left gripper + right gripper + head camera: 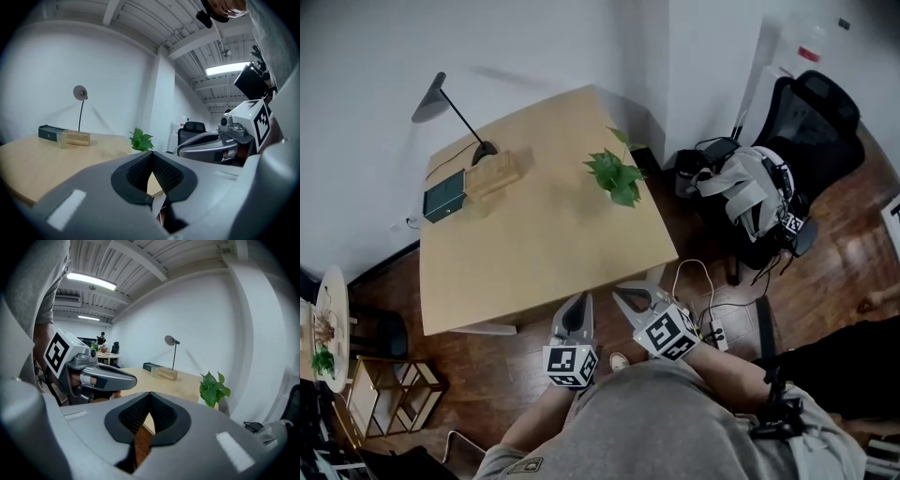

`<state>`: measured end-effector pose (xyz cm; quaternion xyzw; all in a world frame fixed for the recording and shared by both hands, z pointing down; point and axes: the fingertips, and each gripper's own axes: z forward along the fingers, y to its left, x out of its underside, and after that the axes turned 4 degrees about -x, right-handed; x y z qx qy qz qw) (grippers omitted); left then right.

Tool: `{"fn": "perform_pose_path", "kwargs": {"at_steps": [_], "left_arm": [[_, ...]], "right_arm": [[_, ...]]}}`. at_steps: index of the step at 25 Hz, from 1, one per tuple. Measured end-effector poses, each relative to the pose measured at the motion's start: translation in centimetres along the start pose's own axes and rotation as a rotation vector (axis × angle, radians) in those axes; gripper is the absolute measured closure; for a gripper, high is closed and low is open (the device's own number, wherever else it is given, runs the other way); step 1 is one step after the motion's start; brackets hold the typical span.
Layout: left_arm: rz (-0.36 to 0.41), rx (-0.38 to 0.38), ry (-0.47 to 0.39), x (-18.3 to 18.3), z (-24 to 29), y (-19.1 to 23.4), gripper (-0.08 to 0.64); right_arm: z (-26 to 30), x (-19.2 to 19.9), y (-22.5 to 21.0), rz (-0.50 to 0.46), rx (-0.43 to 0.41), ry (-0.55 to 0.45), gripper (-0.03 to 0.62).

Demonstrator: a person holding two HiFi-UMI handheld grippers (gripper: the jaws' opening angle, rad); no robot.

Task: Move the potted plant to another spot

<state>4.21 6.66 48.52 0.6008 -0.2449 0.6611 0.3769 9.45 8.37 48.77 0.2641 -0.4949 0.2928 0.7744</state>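
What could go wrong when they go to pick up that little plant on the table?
The potted plant stands near the table's right edge, so a clumsy nudge might knock it off. From above only its leaves show, so the right hand-held gripper could pinch leaves instead. Cables and a power strip lie on the floor beside that edge; feet might catch them.

Potted plant (616, 175): pot hidden under leaves, head view. Round side table (336, 291) cut by left edge.
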Motion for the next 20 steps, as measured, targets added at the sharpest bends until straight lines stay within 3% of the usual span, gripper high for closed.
{"fn": "perform_pose_path", "kwargs": {"at_steps": [20], "left_arm": [[0.003,0.002,0.022,0.45,0.11,-0.58,0.566]], "right_arm": [[0.32,0.24,-0.14,0.005,-0.014,0.001,0.588]]}}
